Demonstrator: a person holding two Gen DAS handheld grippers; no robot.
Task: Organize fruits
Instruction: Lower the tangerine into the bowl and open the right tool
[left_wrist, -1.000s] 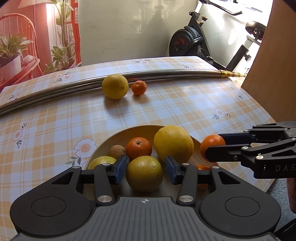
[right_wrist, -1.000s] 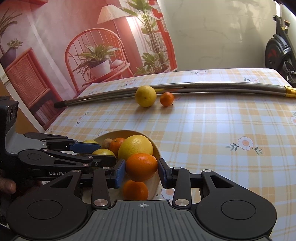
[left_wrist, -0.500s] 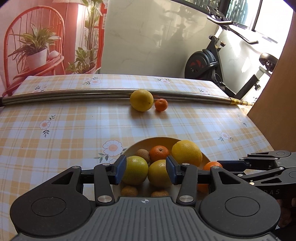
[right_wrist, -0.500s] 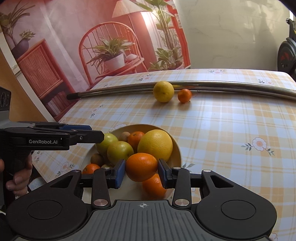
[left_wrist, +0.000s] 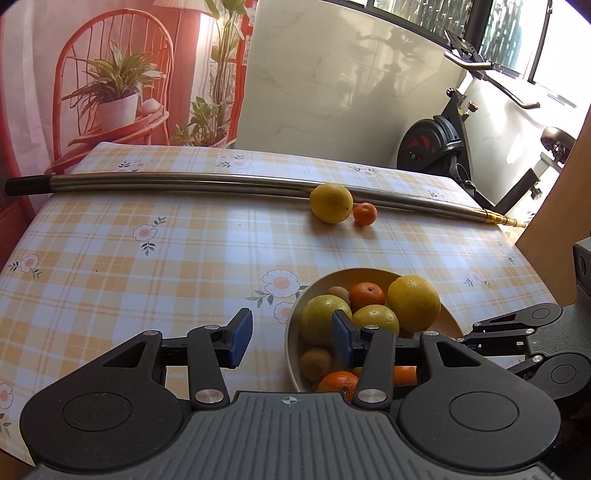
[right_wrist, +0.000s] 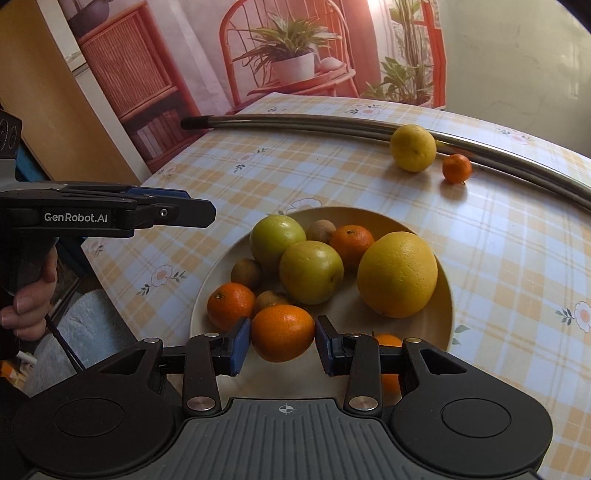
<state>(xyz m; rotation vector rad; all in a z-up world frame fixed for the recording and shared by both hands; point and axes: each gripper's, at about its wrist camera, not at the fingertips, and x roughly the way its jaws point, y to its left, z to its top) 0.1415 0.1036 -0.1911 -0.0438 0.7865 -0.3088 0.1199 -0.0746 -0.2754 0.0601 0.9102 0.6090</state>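
A tan bowl (right_wrist: 441, 325) near the table's front edge holds several fruits: a big yellow orange (right_wrist: 397, 274), green-yellow fruits, small oranges and kiwis. It also shows in the left wrist view (left_wrist: 295, 325). My right gripper (right_wrist: 282, 343) is shut on an orange (right_wrist: 282, 332) above the bowl's near rim. My left gripper (left_wrist: 286, 338) is open and empty, raised left of the bowl; it shows from the side in the right wrist view (right_wrist: 177, 212). A lemon (left_wrist: 330, 203) and a small tangerine (left_wrist: 365, 214) lie on the table by the far pole.
A long steel pole (left_wrist: 184, 182) lies across the far side of the checked tablecloth (left_wrist: 147, 266). An exercise bike (left_wrist: 461, 147) stands behind the table at right. A wooden panel (left_wrist: 565, 206) rises at the right edge.
My left gripper has risen and swung left away from the bowl, still open and empty. My right gripper, still holding the orange, has risen over the bowl's near rim.
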